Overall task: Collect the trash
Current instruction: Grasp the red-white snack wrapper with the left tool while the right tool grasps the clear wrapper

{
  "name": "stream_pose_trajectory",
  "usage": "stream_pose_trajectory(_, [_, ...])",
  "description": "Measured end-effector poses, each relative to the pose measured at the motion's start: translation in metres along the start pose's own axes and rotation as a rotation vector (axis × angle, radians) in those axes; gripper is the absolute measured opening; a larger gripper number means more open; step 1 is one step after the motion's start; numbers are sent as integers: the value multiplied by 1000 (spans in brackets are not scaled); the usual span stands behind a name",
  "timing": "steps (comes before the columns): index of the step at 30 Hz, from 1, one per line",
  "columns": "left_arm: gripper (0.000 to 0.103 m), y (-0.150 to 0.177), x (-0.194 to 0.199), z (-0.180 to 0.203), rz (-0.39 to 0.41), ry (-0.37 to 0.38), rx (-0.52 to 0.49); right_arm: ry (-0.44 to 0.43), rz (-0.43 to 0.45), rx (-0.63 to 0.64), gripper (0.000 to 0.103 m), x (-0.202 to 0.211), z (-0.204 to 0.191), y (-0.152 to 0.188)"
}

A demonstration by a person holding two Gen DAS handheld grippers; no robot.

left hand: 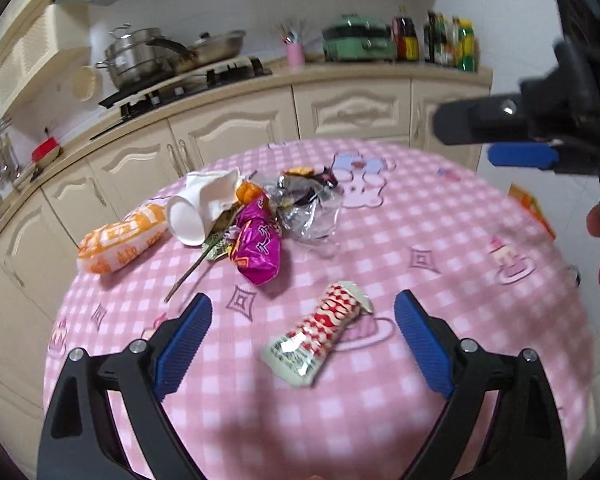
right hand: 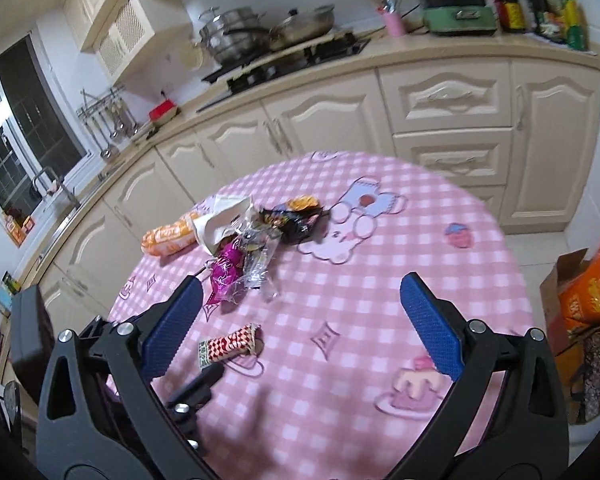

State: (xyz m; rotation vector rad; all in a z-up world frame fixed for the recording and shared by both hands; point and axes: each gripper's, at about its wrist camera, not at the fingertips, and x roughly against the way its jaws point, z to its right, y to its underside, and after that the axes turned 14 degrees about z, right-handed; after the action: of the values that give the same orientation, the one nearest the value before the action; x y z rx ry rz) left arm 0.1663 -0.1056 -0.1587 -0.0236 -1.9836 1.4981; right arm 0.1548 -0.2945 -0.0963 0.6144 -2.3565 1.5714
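Observation:
A red-and-white snack wrapper (left hand: 319,331) lies on the pink checked tablecloth (left hand: 420,300), between the fingers of my open left gripper (left hand: 303,312). It also shows in the right wrist view (right hand: 229,345). Beyond it lies a trash pile: a magenta wrapper (left hand: 258,248), a tipped white paper cup (left hand: 188,219), an orange-and-white packet (left hand: 122,240), clear plastic (left hand: 310,216) and a dark wrapper (right hand: 296,216). My right gripper (right hand: 300,300) is open and empty above the table; it shows from the side in the left wrist view (left hand: 496,136).
Cream kitchen cabinets (right hand: 452,96) with a stove and pots (right hand: 260,36) run behind the table. A green appliance (right hand: 456,12) and bottles (right hand: 548,4) stand on the counter. A cardboard box with orange bags (right hand: 588,292) sits on the floor at the right.

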Motion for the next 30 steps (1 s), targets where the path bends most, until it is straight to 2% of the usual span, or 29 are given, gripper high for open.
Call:
stream_pose_trajectory(3, [87,4,-23,-1,-94,55,5,-23,-55,10,97,-31,-7,2])
stream_pose_trajectory(4, [65,6,-28,-2,-123,81,16,-22,-66,11,97,-38,-8,3])
stream_pose_trajectory(5, [55,7,-32,-3,-143,103,30,-29,-84,11,97,-50,-11,4])
stream_pose_trajectory(6, [51,7,-32,-5,-142,124,43,-39,-102,10,96,-60,-14,5])
stream_pose_trajectory(7, [38,7,-31,-6,-140,139,50,-44,-117,13,96,-69,-16,6])
stream_pose_trajectory(9, [26,8,-29,-8,-134,141,55,-54,-153,17,92,-92,-19,9])
stream_pose_trajectory(10, [19,8,-27,-10,-130,146,63,-61,-168,12,85,-100,-21,10])
stream_pose_trajectory(11, [16,8,-26,-11,-127,148,70,-63,-193,7,72,-113,-21,13])
stream_pose_trajectory(12, [15,10,-23,-14,-121,146,86,-58,-207,9,62,-120,-21,15])
stream_pose_trajectory(13, [13,11,-20,-18,-117,146,106,-66,-219,3,42,-125,-21,17])
stream_pose_trajectory(14, [13,12,-17,-22,-111,148,131,-95,-222,-18,33,-127,-19,19])
stream_pose_trajectory(15, [13,13,-12,-27,-101,144,155,-117,-218,-25,30,-124,-20,20])
stream_pose_trajectory(16, [13,15,-8,-31,-92,135,169,-130,-207,-18,20,-117,-21,20])
stream_pose_trajectory(19, [13,18,1,-36,-72,116,198,-146,-173,2,16,-98,-22,19])
stream_pose_trajectory(23, [13,17,14,-37,-34,101,246,-151,-121,2,16,-66,-15,15])
stream_pose_trajectory(30, [13,4,35,-28,39,89,270,-158,-28,-5,16,-7,3,-4])
